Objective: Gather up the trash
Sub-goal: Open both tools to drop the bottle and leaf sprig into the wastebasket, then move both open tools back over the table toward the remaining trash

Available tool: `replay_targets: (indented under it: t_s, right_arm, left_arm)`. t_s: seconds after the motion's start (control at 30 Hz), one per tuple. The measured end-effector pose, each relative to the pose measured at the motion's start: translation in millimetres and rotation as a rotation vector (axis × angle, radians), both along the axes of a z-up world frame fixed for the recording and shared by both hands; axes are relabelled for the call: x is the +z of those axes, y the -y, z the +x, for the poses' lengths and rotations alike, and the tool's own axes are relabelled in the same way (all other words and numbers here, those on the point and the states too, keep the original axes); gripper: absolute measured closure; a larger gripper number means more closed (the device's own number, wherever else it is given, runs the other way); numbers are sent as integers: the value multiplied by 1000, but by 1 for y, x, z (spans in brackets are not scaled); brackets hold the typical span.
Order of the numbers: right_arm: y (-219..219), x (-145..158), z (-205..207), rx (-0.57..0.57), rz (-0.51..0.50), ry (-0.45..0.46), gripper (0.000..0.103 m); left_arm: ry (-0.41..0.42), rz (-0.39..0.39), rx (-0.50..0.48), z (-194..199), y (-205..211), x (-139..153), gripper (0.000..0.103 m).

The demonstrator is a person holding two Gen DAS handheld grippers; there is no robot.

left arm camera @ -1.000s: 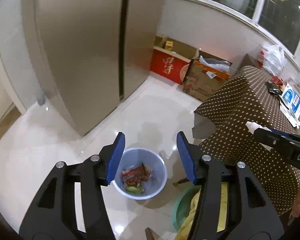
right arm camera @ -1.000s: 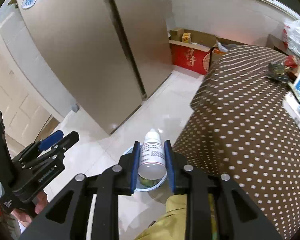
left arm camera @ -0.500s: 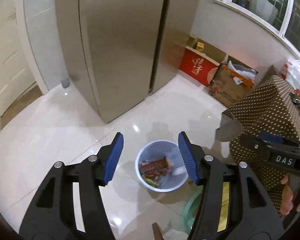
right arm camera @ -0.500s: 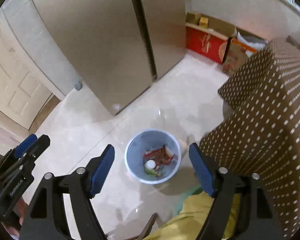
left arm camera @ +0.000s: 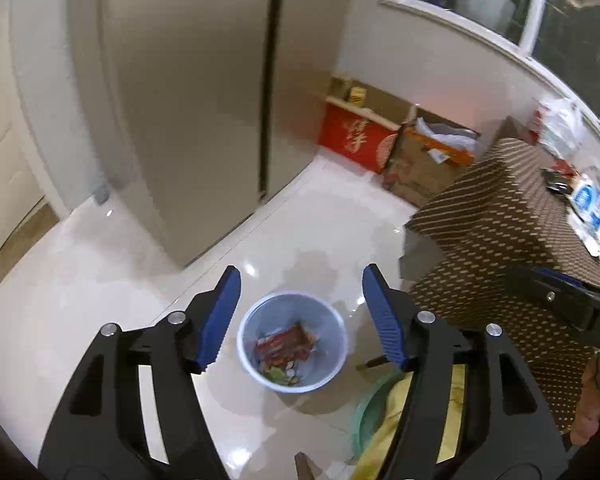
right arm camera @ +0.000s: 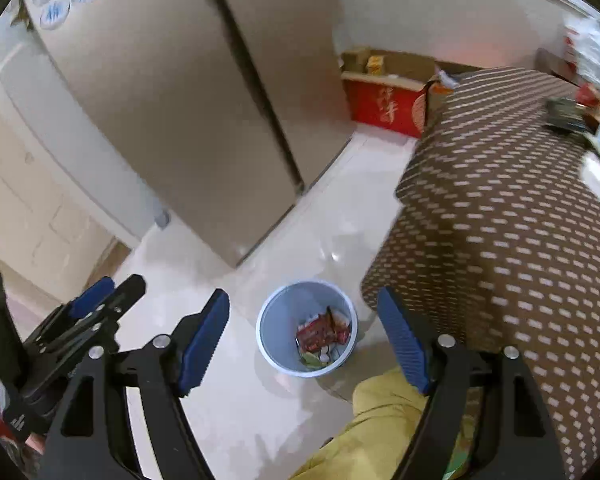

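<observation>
Both grippers hang over the bin [left arm camera: 292, 342] on the floor, fingers wide and holding nothing: the left gripper [left arm camera: 300, 316] and the right gripper [right arm camera: 302, 338] each frame the bin between their tips. The bin holds a red wrapper [right arm camera: 320, 334] and a small white cap-like piece, too small to name. Remaining trash, by my guess, lies on the table [right arm camera: 500, 184] to the right and ahead: a dark packet [right arm camera: 564, 112] at its far end, nearer the right gripper. The left view shows the packet smaller, but shows the right gripper's body at its right edge
</observation>
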State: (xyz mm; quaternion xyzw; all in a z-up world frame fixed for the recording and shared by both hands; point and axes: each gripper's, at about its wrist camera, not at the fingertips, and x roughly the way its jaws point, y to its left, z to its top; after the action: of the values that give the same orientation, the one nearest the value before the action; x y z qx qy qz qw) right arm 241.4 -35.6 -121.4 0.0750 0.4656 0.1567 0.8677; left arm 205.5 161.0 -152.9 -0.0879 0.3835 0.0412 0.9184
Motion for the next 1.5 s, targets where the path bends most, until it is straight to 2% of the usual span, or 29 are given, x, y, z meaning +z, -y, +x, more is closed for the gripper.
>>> replay_targets:
  t_s: [0.2,0.37,0.53,0.63,0.83,1.03,1.2,1.3,1.5]
  right_arm:
    - [62,25,-15,-129,17,62,28]
    - [116,32,-25,-232,20,75,28]
    - [172,37,-34,-355,13,93,28]
    - [207,36,-40,-425,3,91,27]
    - [272,23,-33,-524,-50,69,27]
    - [312,18,-17,-570,-75,66,27]
    - [326,16,2,-557,-79,57,27]
    - [330,13,17,-544,-94,51,27]
    - [336,11,41,-504,-90,39,27]
  left_arm:
    - [68,-6,-131,11,53,25,29]
    - [99,-25,-249,22,102,41,27]
    - [84,-54,-382,36,151,46,26]
    - [65,-57,-427,49,184,46,25]
    - [15,-113,-497,70,232,38,20]
    - [-11,-102,-535,109,274,34,20]
    - [-12,-124,-601,147,304,38,20]
    - [12,-117,-592,173,316,41,20]
    - [-2,-103,-573,220,332,33,20]
